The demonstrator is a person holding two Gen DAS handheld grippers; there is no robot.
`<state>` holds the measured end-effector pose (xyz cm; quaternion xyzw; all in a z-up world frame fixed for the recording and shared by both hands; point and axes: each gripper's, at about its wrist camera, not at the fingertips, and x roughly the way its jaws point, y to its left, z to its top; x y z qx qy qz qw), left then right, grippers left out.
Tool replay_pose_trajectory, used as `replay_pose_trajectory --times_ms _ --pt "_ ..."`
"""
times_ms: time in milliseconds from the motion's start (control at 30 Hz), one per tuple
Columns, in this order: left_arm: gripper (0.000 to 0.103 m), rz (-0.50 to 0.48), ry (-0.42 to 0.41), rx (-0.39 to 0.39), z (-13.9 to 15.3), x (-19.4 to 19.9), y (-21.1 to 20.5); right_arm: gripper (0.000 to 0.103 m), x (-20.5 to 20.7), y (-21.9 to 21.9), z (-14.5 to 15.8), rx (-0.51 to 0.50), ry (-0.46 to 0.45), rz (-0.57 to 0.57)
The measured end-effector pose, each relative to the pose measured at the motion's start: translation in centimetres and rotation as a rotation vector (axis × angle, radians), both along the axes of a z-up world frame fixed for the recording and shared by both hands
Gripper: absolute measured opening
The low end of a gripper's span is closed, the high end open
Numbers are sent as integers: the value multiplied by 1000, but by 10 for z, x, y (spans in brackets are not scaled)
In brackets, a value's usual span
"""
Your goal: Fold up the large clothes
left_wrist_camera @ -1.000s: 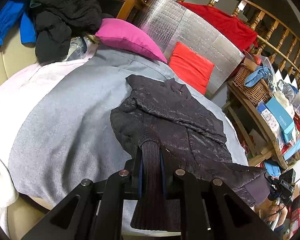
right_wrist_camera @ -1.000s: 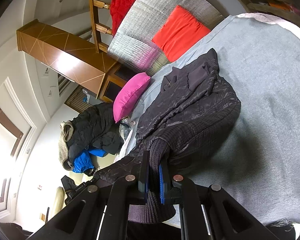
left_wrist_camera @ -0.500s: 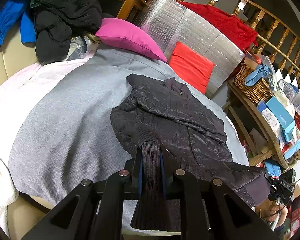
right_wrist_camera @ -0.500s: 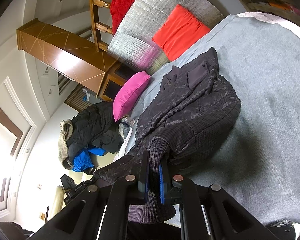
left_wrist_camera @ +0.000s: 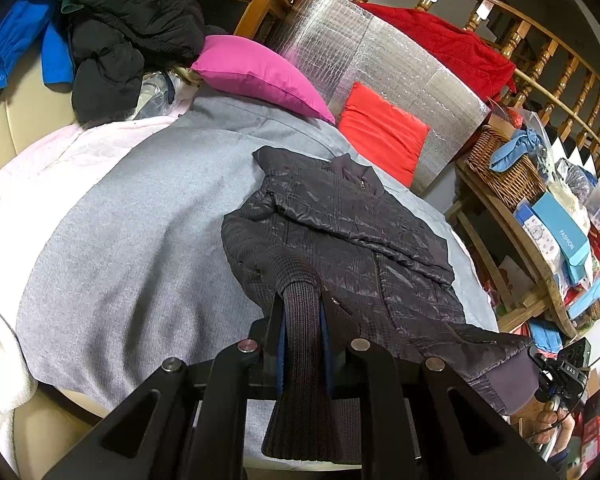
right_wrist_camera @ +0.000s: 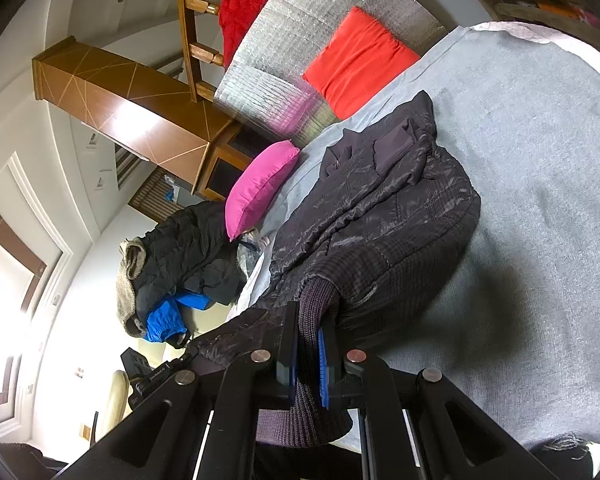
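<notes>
A dark quilted jacket (left_wrist_camera: 340, 236) lies on the grey blanket (left_wrist_camera: 132, 240), collar toward the far cushions. It also shows in the right wrist view (right_wrist_camera: 384, 216). My left gripper (left_wrist_camera: 302, 312) is shut on the jacket's ribbed knit hem (left_wrist_camera: 300, 360) at the near edge. My right gripper (right_wrist_camera: 310, 332) is shut on the ribbed hem (right_wrist_camera: 312, 312) at the jacket's other bottom corner. The right gripper and the hand holding it show at the left wrist view's lower right (left_wrist_camera: 560, 376). The jacket body sags between the two grips.
A pink pillow (left_wrist_camera: 256, 72) and a red cushion (left_wrist_camera: 380, 132) lie at the blanket's far end against a silver foil panel (left_wrist_camera: 380, 56). A pile of dark and blue coats (left_wrist_camera: 112, 28) sits far left. A wooden shelf with a wicker basket (left_wrist_camera: 504, 172) and boxes stands right.
The jacket has shifted very slightly; both grippers stay shut on the hem in nearly the same place.
</notes>
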<state>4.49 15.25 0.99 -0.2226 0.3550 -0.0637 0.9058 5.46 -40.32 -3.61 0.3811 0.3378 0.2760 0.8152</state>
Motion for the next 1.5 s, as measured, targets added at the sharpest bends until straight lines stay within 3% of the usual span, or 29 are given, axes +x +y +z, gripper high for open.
replay_pose_trajectory --times_ms 1500 --pt "15 -26 -31 12 12 12 -2 9 5 -4 2 6 -10 -6"
